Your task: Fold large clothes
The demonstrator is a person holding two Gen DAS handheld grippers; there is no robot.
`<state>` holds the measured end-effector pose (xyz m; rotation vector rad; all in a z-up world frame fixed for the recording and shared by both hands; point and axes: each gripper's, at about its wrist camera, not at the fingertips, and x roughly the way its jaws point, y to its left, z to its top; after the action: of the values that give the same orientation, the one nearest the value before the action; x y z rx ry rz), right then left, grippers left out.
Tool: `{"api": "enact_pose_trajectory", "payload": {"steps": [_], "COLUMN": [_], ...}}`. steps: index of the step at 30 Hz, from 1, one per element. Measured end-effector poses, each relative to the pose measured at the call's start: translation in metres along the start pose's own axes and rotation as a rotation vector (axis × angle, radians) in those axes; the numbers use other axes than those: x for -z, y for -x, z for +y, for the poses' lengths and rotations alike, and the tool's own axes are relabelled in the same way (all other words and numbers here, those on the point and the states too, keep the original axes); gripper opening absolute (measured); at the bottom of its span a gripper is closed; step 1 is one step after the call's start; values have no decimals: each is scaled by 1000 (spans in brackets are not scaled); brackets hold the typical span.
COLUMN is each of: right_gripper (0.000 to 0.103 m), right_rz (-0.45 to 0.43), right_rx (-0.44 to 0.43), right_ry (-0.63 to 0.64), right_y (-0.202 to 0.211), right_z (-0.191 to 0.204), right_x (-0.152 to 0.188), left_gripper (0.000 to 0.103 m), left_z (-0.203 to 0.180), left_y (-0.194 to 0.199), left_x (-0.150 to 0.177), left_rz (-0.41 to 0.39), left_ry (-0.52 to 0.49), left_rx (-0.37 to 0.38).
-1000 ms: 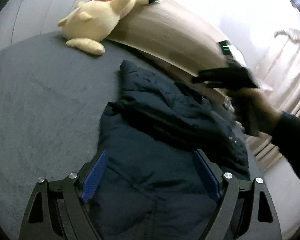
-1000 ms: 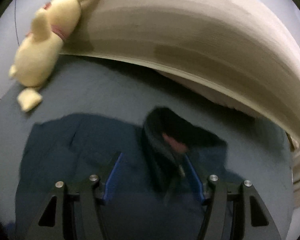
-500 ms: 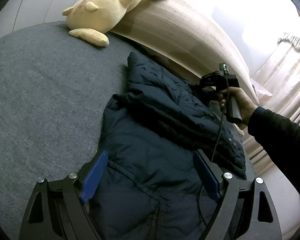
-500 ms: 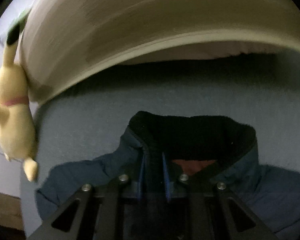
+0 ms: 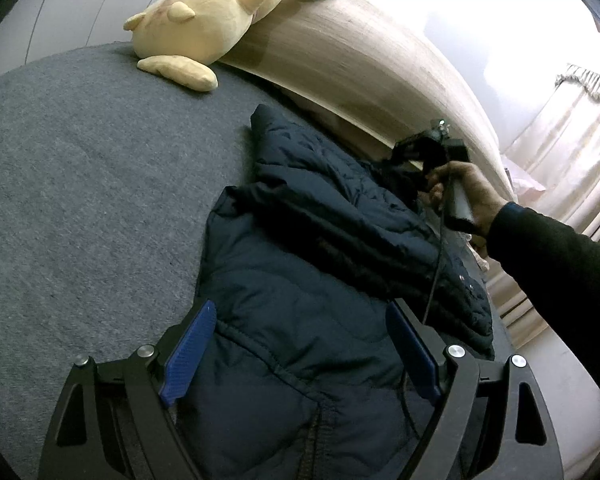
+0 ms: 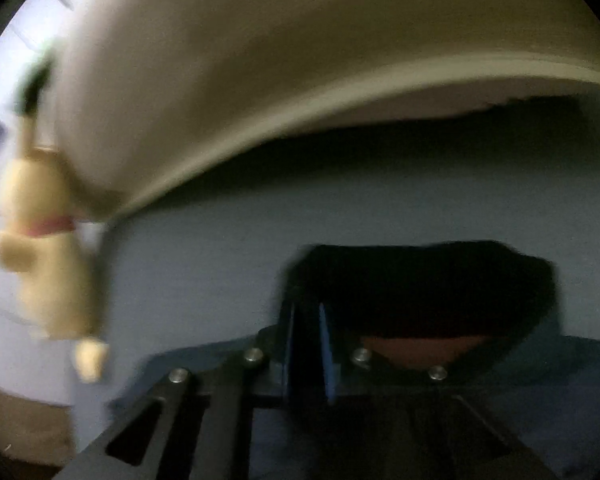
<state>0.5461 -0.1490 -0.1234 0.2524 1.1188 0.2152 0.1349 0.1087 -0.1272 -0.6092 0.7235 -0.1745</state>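
One jacket, two grippers

Navy quilted jacket, grey bedspread, yellow plush toy, blue-padded fingers.

left gripper: black frame | blue pads | silver screws | sleeve: black

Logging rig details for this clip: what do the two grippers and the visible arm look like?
The left gripper has black, angular fingers with cut-out slots, silver screw heads and ribbed blue pads. The right gripper matches: black frame, silver screws, blue pads. In the left wrist view its black handle carries a small green light and a thin black cable. The arm wears a dark long sleeve.
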Motion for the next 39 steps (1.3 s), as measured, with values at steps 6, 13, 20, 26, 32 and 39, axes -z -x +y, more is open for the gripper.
{"api": "enact_pose_trajectory", "payload": {"steps": [6, 13, 20, 26, 32, 39], "right_gripper": [15, 15, 9, 5, 12, 8], "right_rz": [-200, 70, 76, 91, 54, 55], "right_rx": [26, -305, -245, -254, -282, -148], "right_ry": [24, 228, -116, -180, -115, -130], "right_y": [55, 68, 1, -10, 26, -5], "right_z": [10, 51, -35, -48, -28, -33], "right_x": [4, 57, 34, 41, 46, 42], "left_gripper": [87, 87, 87, 88, 88, 88], "left_z": [0, 0, 1, 1, 2, 2], "left_y": [-1, -1, -2, -2, -2, -2], "left_x": [0, 1, 1, 1, 1, 1], "left_rz": [0, 0, 0, -1, -1, -2], "left_ry": [1, -1, 0, 1, 1, 1], "left_rx": [0, -1, 2, 3, 3, 3]}}
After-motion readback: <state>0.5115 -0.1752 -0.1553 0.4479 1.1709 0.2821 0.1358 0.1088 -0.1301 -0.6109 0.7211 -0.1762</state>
